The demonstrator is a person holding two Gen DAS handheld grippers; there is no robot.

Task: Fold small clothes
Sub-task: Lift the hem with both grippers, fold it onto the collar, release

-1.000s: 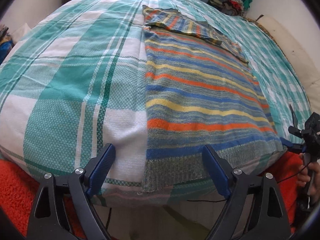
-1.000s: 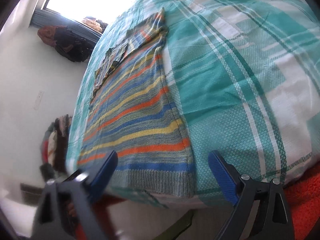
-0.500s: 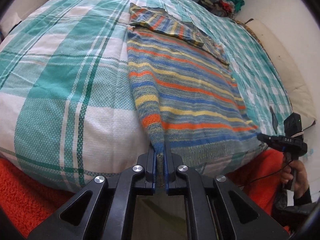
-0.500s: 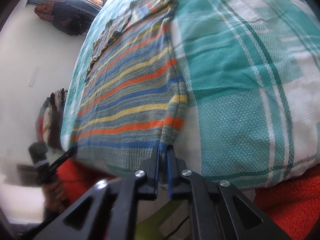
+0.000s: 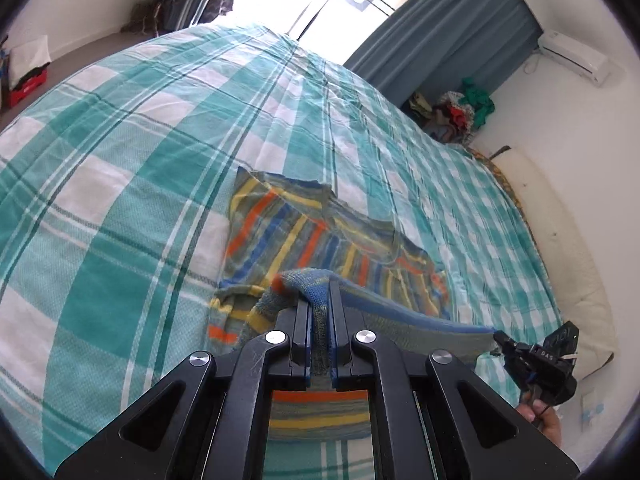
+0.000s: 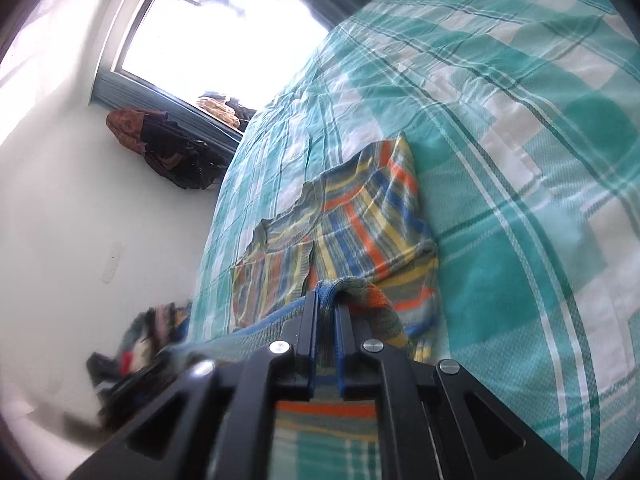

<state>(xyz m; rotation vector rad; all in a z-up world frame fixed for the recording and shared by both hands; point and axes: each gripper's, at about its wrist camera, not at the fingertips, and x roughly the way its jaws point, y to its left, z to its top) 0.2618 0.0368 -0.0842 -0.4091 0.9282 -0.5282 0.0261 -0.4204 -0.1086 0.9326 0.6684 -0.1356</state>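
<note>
A striped knit sweater (image 5: 320, 240) in grey, blue, orange and yellow lies on the teal plaid bedspread (image 5: 120, 152). My left gripper (image 5: 319, 316) is shut on the hem's left corner and holds it lifted over the sweater's upper half. My right gripper (image 6: 326, 312) is shut on the hem's right corner, lifted the same way; it also shows at the right of the left wrist view (image 5: 540, 360). The hem edge (image 5: 420, 322) stretches taut between them. The sweater's upper part and folded sleeves (image 6: 360, 216) lie flat beyond the grippers.
A window (image 6: 208, 24) and blue curtain (image 5: 440, 40) stand past the bed's far end. Clothes piles sit by the wall (image 5: 464, 112) and on the floor (image 6: 156, 332). A cream pillow (image 5: 560, 240) lies along the bed's right edge.
Both grippers closed on the hem corners, then lifted them and carried the hem forward over the sweater toward its neck end. The lower half now hangs folded beneath the grippers.
</note>
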